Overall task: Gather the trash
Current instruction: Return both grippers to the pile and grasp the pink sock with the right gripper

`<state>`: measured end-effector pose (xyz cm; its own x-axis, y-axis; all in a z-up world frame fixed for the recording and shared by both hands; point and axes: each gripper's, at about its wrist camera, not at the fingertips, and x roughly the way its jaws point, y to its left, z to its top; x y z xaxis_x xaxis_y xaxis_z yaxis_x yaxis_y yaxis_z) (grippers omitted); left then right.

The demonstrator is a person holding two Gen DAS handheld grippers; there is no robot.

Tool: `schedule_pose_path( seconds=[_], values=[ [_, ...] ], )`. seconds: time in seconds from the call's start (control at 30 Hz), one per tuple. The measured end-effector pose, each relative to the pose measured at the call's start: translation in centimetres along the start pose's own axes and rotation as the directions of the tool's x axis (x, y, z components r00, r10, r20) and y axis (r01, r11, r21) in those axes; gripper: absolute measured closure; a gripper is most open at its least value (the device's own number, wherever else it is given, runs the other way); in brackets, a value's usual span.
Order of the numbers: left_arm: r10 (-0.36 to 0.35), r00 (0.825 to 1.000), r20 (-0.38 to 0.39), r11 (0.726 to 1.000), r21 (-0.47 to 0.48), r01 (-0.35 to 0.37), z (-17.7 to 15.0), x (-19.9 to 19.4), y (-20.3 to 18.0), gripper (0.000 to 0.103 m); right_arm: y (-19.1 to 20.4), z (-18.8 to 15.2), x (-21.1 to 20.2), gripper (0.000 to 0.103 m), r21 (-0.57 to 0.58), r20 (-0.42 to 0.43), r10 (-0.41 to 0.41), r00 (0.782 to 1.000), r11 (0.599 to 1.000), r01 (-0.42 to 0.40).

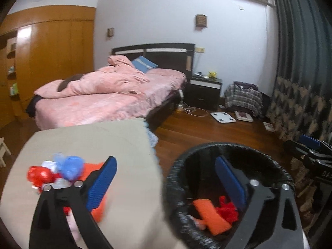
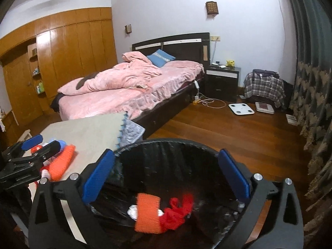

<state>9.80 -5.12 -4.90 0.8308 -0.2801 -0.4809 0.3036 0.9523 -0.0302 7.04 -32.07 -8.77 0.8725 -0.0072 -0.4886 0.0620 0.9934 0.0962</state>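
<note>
Left wrist view shows the left gripper (image 1: pixel 166 184) spread wide with nothing between its blue pads, one pad over the table, the other over the mouth of the bin, so it straddles the gap between the two. The right gripper (image 2: pixel 166 178) is just as wide apart and empty, hanging right over the black-lined trash bin (image 2: pixel 132 151), which I take to mean it has nothing left to let go of there. Down in the bin lie an orange piece (image 2: pixel 147 215) and a red crumpled scrap (image 2: pixel 176 213), side by side and touching. The bin stands hard against the right edge of the beige table (image 1: pixel 93 143), presumably so scraps need only a short carry. More rubbish waits on the table at about nine o'clock from the left gripper: a red wad (image 1: pixel 39 174), a blue crumpled bit (image 1: pixel 71 167) and an orange strip (image 2: pixel 62 161), bunched together. The left gripper looks the better placed for them, and little blocks its way but its own near finger. Beyond, at twelve o'clock, stands the pink bed (image 2: pixel 128 91); a white scale (image 2: pixel 241 109) lies on the floor toward one o'clock, well clear.
</note>
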Motion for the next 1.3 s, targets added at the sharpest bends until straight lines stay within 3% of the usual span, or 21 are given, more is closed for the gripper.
schedule_pose_path(
  seconds=[0.23, 0.6, 1.1, 1.3],
  values=[
    [0.119, 0.993, 0.007, 0.992, -0.041, -0.118, -1.0, -2.4, 5.3, 0.006, 4.9, 0.7, 1.6, 0.005, -0.039, -0.009, 0.086, 0.996, 0.996, -0.086],
    [0.318, 0.948, -0.014, 0.943, -0.1, -0.317, -3.8, -4.2, 13.4, 0.006, 13.5, 0.7, 5.3, 0.005, -0.095, -0.046, 0.227, 0.973, 0.968, -0.23],
    [0.391, 0.913, -0.12, 0.901, -0.151, -0.406, -9.3, -4.3, 20.5, 0.008, 23.9, -3.1, 7.9, 0.006, -0.174, -0.15, 0.358, 0.922, 0.908, -0.381],
    [0.397, 0.906, -0.147, 0.892, -0.168, -0.419, -10.4, -4.5, 22.1, 0.009, 27.0, -4.6, 9.0, 0.021, -0.206, -0.212, 0.391, 0.896, 0.878, -0.432]
  ],
)
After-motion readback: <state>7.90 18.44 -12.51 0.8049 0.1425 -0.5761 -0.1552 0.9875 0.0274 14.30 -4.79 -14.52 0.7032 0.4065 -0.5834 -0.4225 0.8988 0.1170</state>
